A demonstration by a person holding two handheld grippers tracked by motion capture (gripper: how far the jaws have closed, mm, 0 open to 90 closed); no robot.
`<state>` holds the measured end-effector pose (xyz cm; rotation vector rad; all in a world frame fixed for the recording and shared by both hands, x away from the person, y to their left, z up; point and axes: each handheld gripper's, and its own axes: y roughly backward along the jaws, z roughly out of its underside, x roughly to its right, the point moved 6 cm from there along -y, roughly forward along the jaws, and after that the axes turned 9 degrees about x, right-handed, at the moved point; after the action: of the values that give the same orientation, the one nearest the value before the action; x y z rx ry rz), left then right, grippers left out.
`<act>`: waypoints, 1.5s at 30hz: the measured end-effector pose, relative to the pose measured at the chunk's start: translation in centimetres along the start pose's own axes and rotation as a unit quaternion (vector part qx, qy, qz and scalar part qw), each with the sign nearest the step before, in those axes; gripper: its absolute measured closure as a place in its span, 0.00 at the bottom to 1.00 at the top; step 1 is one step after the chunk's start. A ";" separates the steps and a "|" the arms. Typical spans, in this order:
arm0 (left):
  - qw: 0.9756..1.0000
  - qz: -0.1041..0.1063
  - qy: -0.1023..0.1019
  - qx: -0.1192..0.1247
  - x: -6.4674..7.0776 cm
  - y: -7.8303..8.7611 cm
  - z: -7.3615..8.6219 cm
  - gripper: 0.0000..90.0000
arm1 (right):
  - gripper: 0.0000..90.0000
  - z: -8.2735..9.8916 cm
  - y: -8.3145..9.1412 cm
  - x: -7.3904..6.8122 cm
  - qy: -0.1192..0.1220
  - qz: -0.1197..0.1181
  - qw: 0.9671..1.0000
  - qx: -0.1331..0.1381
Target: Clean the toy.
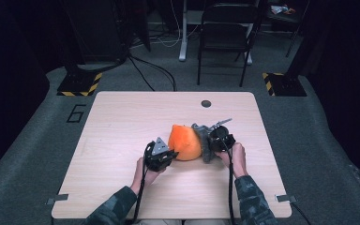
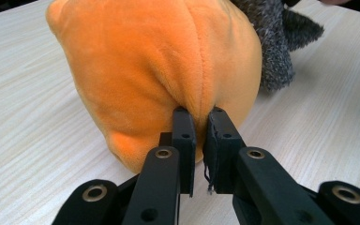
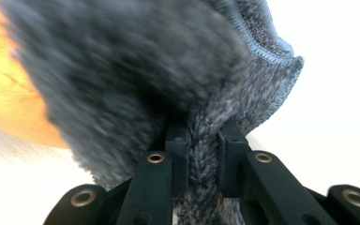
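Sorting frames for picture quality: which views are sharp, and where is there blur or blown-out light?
High view: evenly lit wooden table, dark surroundings. Left gripper view: sharp on the orange plush and jaws. Right gripper view: the grey fabric is smeared with blur at upper left, and the background at right is washed out white.

One orange plush — one grey cloth

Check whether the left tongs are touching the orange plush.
Touching. The left gripper view shows the left tongs pinching a fold of the orange plush between nearly closed jaws.
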<state>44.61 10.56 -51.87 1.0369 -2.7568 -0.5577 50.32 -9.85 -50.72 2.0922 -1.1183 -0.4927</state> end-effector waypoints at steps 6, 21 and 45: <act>1.000 0.003 -0.003 0.003 0.2 0.0 0.0 0.92 | 0.88 -2.2 2.5 -0.9 0.007 -0.019 0.998 0.053; 1.000 0.011 -0.009 0.002 0.6 0.1 0.1 0.92 | 0.66 -4.4 2.8 -5.9 0.031 -0.054 0.991 0.118; 1.000 0.013 -0.006 -0.002 0.5 -0.2 0.4 0.92 | 0.84 -2.6 1.2 -3.2 -0.023 -0.075 0.991 0.111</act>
<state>44.27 10.24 -52.34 0.9994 -2.7740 -0.5685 49.42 -6.61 -48.03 2.3830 -1.0894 -0.5100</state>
